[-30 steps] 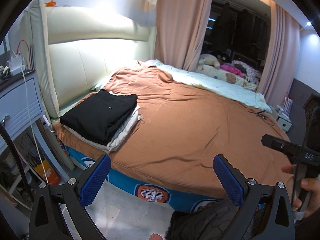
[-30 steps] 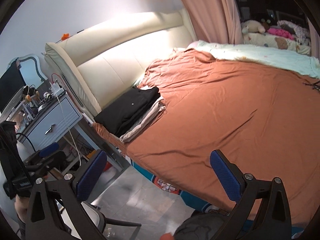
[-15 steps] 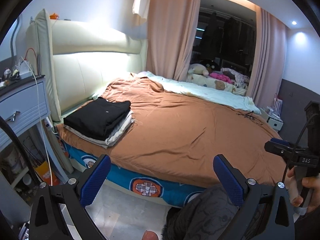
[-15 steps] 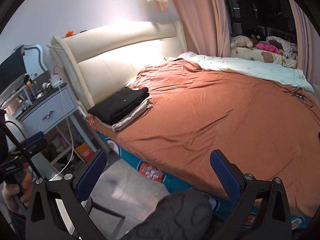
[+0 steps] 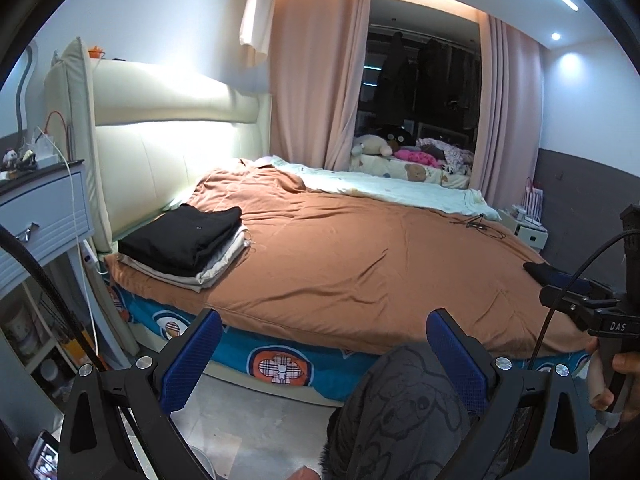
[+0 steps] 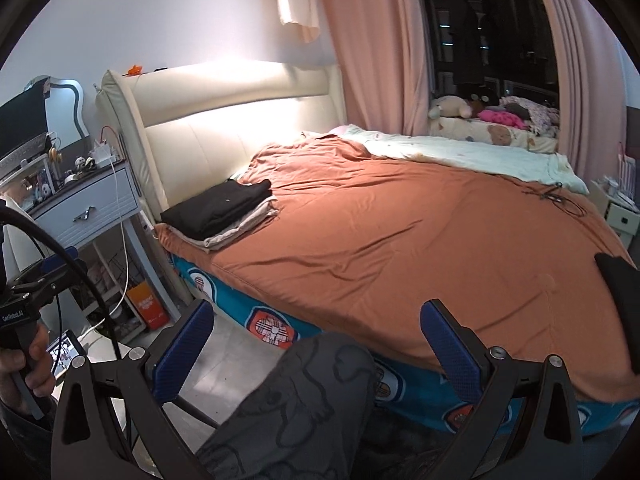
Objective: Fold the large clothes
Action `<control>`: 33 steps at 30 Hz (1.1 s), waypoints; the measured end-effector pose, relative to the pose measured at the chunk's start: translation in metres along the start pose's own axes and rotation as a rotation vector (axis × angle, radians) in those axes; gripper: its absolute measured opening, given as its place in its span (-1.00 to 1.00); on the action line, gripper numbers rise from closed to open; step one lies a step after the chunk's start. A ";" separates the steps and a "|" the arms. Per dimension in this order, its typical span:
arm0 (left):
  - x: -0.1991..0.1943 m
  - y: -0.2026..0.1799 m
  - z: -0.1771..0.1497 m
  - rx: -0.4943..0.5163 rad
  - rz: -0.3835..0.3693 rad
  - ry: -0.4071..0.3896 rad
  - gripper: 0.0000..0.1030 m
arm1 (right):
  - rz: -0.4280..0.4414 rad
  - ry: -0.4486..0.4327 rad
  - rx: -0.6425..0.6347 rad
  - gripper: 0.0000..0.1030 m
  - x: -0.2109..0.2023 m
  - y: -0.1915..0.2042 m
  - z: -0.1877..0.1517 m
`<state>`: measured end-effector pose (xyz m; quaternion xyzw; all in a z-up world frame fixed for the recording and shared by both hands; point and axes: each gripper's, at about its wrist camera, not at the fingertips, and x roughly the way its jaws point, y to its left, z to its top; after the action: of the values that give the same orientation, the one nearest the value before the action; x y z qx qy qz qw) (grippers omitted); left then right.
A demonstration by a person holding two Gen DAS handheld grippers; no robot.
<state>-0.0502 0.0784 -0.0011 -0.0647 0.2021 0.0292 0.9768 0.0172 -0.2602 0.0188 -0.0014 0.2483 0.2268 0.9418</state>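
Observation:
A stack of folded clothes (image 5: pixel 184 246), black on top of pale grey and beige pieces, lies on the near left corner of the orange bedspread (image 5: pixel 360 260); the right wrist view shows the same stack (image 6: pixel 220 212) by the headboard. Another dark garment (image 6: pixel 620 292) lies at the bed's right edge, also seen as the dark garment (image 5: pixel 540 272) in the left wrist view. My left gripper (image 5: pixel 322 354) is open and holds nothing, back from the bed over the floor. My right gripper (image 6: pixel 316 350) is open too, above a knee in grey patterned trousers (image 6: pixel 296 408).
A grey nightstand (image 6: pixel 92 204) with clutter and cables stands left of the cream headboard (image 5: pixel 168 132). A pale quilt (image 5: pixel 384 188) and stuffed toys (image 5: pixel 372 144) lie at the far side. A cable (image 5: pixel 480 228) rests on the bedspread. Pink curtains (image 5: pixel 312 80) hang behind.
Both grippers have pulled back and up from the bed, so more of the room and the bed's side shows. The dark garment at the right edge has come into view. Jaws stay open.

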 end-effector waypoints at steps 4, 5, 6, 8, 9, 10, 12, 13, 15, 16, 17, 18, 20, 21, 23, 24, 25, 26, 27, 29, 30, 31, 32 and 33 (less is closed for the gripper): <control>-0.004 -0.004 -0.006 0.049 0.008 -0.010 0.99 | -0.012 -0.004 0.029 1.00 -0.003 0.000 -0.010; -0.006 -0.006 -0.008 0.056 0.009 -0.015 0.99 | -0.021 -0.010 0.032 1.00 -0.005 0.001 -0.011; -0.007 -0.005 -0.010 0.063 0.006 -0.024 0.99 | -0.025 -0.018 0.035 1.00 -0.006 0.002 -0.012; -0.008 -0.004 -0.014 0.067 0.001 -0.029 0.99 | -0.029 -0.026 0.042 1.00 -0.007 0.007 -0.014; -0.008 -0.003 -0.017 0.067 -0.002 -0.030 0.99 | -0.032 -0.031 0.042 1.00 -0.007 0.011 -0.015; -0.007 -0.001 -0.019 0.069 -0.008 -0.027 0.99 | -0.037 -0.038 0.037 1.00 -0.006 0.015 -0.016; -0.004 0.000 -0.021 0.080 -0.007 -0.021 0.99 | -0.050 -0.053 0.027 1.00 -0.006 0.024 -0.021; -0.004 0.002 -0.022 0.082 -0.005 -0.018 0.99 | -0.053 -0.057 0.028 1.00 -0.004 0.027 -0.023; -0.003 0.007 -0.022 0.071 -0.003 -0.019 0.99 | -0.050 -0.052 0.032 1.00 0.000 0.033 -0.028; -0.004 0.009 -0.021 0.061 -0.010 -0.021 0.99 | -0.042 -0.044 0.033 1.00 0.002 0.035 -0.031; -0.004 0.011 -0.021 0.055 -0.016 -0.022 0.99 | -0.040 -0.037 0.036 1.00 0.005 0.035 -0.032; -0.005 0.014 -0.020 0.050 -0.014 -0.023 0.99 | -0.041 -0.029 0.036 1.00 0.007 0.037 -0.033; -0.005 0.017 -0.019 0.040 -0.011 -0.023 0.99 | -0.048 -0.023 0.043 1.00 0.010 0.037 -0.035; -0.005 0.019 -0.019 0.028 -0.019 -0.018 0.99 | -0.046 -0.019 0.046 1.00 0.011 0.038 -0.035; -0.003 0.022 -0.017 0.012 -0.040 -0.012 0.99 | -0.048 -0.012 0.046 1.00 0.013 0.041 -0.034; -0.003 0.022 -0.017 0.012 -0.039 -0.012 0.99 | -0.049 -0.010 0.043 1.00 0.014 0.041 -0.034; -0.004 0.022 -0.017 0.014 -0.033 -0.012 0.99 | -0.048 -0.009 0.038 1.00 0.014 0.042 -0.034; -0.004 0.022 -0.018 0.016 -0.028 -0.012 0.99 | -0.050 -0.008 0.034 1.00 0.013 0.043 -0.033; -0.003 0.021 -0.018 0.015 -0.029 -0.010 0.99 | -0.052 -0.006 0.029 1.00 0.014 0.044 -0.032; -0.003 0.021 -0.018 0.010 -0.031 -0.006 0.99 | -0.056 0.002 0.022 1.00 0.015 0.044 -0.031; -0.004 0.020 -0.018 0.012 -0.029 -0.007 0.99 | -0.056 0.003 0.021 1.00 0.015 0.044 -0.031; -0.004 0.019 -0.018 0.015 -0.027 -0.008 0.99 | -0.056 0.004 0.022 1.00 0.015 0.043 -0.030; -0.004 0.018 -0.018 0.020 -0.025 -0.009 0.99 | -0.055 0.005 0.023 1.00 0.014 0.042 -0.030; -0.004 0.017 -0.018 0.024 -0.023 -0.010 0.99 | -0.056 0.006 0.024 1.00 0.014 0.041 -0.030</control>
<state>-0.0618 0.0930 -0.0177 -0.0554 0.1969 0.0156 0.9787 -0.0032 -0.2211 -0.0100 0.0025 0.2535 0.1975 0.9470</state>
